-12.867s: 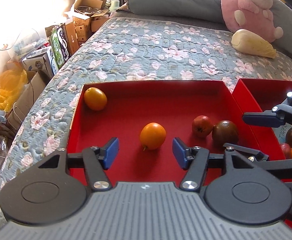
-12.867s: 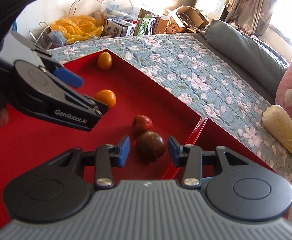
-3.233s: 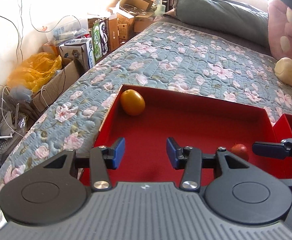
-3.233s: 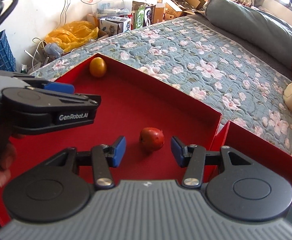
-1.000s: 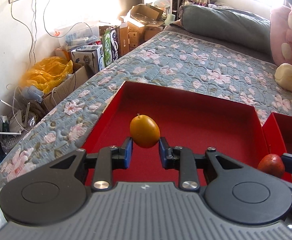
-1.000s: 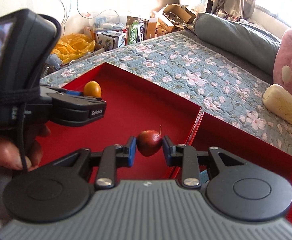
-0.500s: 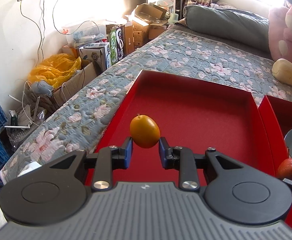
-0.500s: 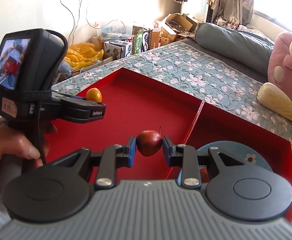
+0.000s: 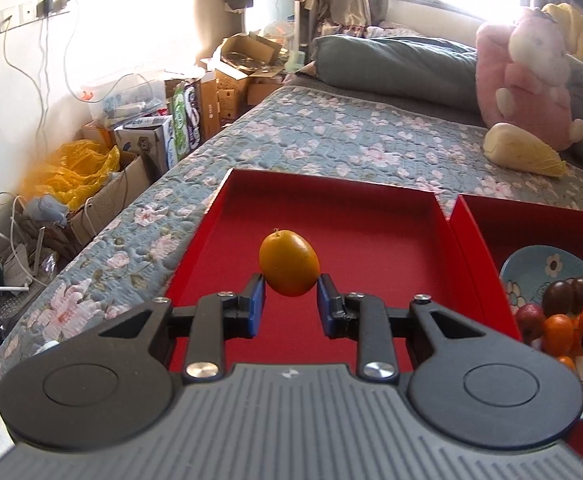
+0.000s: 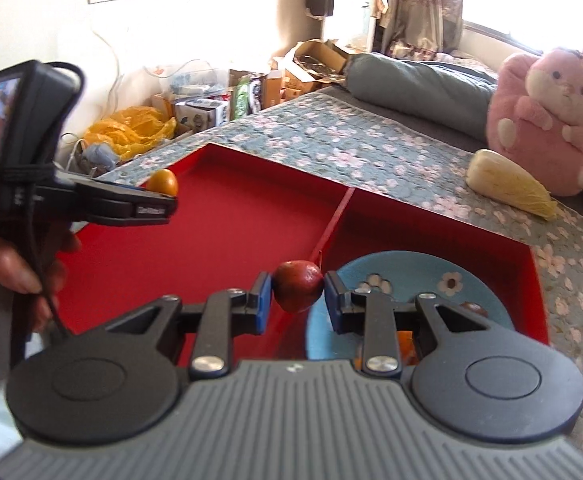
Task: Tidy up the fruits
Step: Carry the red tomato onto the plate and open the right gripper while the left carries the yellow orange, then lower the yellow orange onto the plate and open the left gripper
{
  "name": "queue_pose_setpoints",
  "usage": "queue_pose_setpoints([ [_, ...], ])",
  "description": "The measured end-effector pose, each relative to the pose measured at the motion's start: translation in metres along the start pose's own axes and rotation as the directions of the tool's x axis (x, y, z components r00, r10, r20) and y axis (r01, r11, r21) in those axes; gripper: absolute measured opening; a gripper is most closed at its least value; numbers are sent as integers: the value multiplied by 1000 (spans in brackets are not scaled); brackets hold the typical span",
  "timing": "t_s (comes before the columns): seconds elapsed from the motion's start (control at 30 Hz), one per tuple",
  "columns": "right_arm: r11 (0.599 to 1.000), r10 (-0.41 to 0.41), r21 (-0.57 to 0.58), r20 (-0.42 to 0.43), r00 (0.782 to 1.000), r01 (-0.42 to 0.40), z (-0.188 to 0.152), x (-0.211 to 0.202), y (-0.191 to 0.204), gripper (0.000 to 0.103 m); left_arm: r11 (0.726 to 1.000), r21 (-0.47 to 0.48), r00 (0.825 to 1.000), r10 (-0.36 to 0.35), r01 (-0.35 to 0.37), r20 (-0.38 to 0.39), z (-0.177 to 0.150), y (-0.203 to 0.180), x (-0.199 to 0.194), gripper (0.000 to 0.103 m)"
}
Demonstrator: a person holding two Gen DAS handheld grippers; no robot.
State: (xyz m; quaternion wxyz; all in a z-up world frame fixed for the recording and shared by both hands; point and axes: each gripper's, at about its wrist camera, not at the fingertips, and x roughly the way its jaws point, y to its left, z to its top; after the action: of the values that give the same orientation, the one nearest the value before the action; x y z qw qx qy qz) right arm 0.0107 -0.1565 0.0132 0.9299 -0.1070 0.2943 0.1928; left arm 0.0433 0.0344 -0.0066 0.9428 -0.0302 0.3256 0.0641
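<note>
Above the red tray (image 9: 371, 216), the left gripper (image 9: 290, 306) clamps an orange fruit (image 9: 289, 263) while the right gripper (image 10: 297, 304) clamps a red fruit (image 10: 297, 286).

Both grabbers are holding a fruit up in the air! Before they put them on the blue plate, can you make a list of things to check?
1. Left gripper grip on the orange fruit: ok, pinched between both pads and lifted above the red tray.
2. Right gripper grip on the red fruit: ok, held between both pads.
3. Right gripper over the blue plate: not ok, the fruit hangs near the plate's left edge.
4. Left gripper over the plate: not ok, it is above the left tray.
5. Free room on the plate: ok, the far part is bare; fruits pile on the near part.
6. Grippers clear of each other: ok, apart.
</note>
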Motion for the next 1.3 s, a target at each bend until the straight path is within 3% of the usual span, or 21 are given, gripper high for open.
queue_pose_setpoints([
  [0.17, 979, -170, 108, -55, 984, 175, -29, -4, -64, 32, 994, 33, 994, -104, 103, 37, 5, -26, -14, 33],
  [0.27, 955, -226, 172, -100, 969, 240, -42, 2, -94, 32, 982, 51, 982, -184, 182, 36, 6, -47, -19, 33],
  [0.47, 945, -242, 193, -137, 961, 265, -47, 27, -114, 32, 938, 128, 946, -325, 322, 3, -6, -99, -29, 33],
  [0.7, 951, -216, 179, -201, 956, 253, -52, 49, -121, 33, 871, 181, 890, -450, 456, -74, -31, -142, -33, 33],
  [0.8, 954, -201, 177, -211, 957, 240, -50, 50, -122, 33, 852, 192, 874, -474, 486, -111, -41, -156, -31, 33],
  [1.03, 932, -232, 248, -145, 962, 263, -49, 26, -125, 36, 825, 250, 862, -477, 507, -172, -57, -182, -21, 33],
  [1.2, 917, -214, 324, -87, 973, 231, -50, -7, -120, 38, 810, 309, 867, -464, 498, -181, -65, -196, -22, 33],
  [1.3, 912, -207, 350, -60, 977, 215, -49, -23, -116, 48, 806, 326, 870, -459, 494, -182, -66, -199, -26, 34],
])
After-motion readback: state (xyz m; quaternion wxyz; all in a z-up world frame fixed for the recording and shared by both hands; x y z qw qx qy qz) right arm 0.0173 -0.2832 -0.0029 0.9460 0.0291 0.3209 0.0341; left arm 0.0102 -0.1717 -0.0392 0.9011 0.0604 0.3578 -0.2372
